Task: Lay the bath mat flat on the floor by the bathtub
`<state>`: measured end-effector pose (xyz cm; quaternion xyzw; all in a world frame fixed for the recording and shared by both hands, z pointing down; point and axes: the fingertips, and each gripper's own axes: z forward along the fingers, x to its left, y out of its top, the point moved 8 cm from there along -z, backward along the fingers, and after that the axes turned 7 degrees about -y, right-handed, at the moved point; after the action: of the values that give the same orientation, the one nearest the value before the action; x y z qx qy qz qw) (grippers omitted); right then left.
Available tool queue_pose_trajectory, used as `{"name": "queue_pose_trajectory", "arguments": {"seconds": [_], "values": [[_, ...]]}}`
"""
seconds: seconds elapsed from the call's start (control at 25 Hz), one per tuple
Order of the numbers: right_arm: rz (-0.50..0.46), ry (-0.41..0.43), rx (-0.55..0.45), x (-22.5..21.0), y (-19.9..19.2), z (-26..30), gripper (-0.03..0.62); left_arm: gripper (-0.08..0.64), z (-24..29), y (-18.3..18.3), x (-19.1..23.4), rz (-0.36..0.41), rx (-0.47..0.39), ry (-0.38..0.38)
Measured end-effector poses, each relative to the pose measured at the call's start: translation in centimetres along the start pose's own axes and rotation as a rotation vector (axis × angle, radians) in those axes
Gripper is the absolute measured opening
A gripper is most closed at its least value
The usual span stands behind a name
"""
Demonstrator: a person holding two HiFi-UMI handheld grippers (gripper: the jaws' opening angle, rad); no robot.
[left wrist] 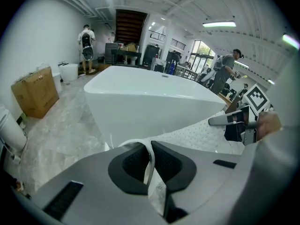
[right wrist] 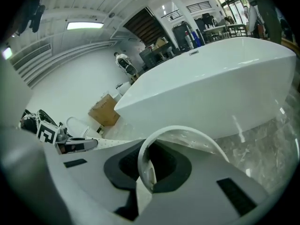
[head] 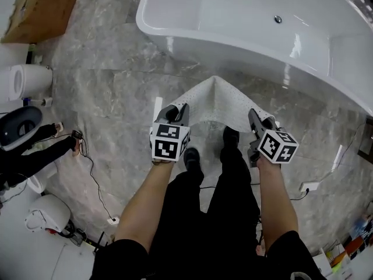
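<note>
A white dotted bath mat [head: 217, 104] hangs between my two grippers, sagging in the middle, its far edge near the foot of the white bathtub [head: 245, 28]. My left gripper [head: 178, 114] is shut on the mat's left near corner; the mat's edge [left wrist: 149, 161] shows pinched between its dark pads. Over at the right near corner, my right gripper [head: 255, 120] is shut on the mat, whose edge [right wrist: 143, 165] curls up in a loop from the jaws. The mat [left wrist: 201, 135] stretches toward the other gripper in the left gripper view.
Grey marble floor [head: 111, 92] lies along the tub. A cardboard box [head: 41, 10] stands at the far left, with toilets [head: 26, 80] and cables [head: 87, 168] along the left side. The person's feet [head: 191, 156] stand just behind the mat. Other people stand far off in the room.
</note>
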<state>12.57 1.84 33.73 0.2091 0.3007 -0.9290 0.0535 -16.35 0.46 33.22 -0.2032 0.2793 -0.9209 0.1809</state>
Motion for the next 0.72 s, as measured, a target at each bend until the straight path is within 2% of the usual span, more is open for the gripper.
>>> {"name": "queue_pose_trajectory", "arguments": {"seconds": [0.16, 0.48, 0.72], "values": [[-0.015, 0.014, 0.024, -0.4, -3.3, 3.5, 0.023, 0.021, 1.7, -3.5, 2.0, -0.015, 0.001, 0.011], [-0.009, -0.019, 0.052, -3.1, -9.3, 11.7, 0.023, 0.021, 8.2, -11.1, 7.0, -0.080, 0.011, 0.046], [-0.105, 0.001, 0.094, -4.5, -12.1, 17.1, 0.023, 0.021, 11.8, -14.3, 9.3, -0.088, 0.018, 0.067]]}}
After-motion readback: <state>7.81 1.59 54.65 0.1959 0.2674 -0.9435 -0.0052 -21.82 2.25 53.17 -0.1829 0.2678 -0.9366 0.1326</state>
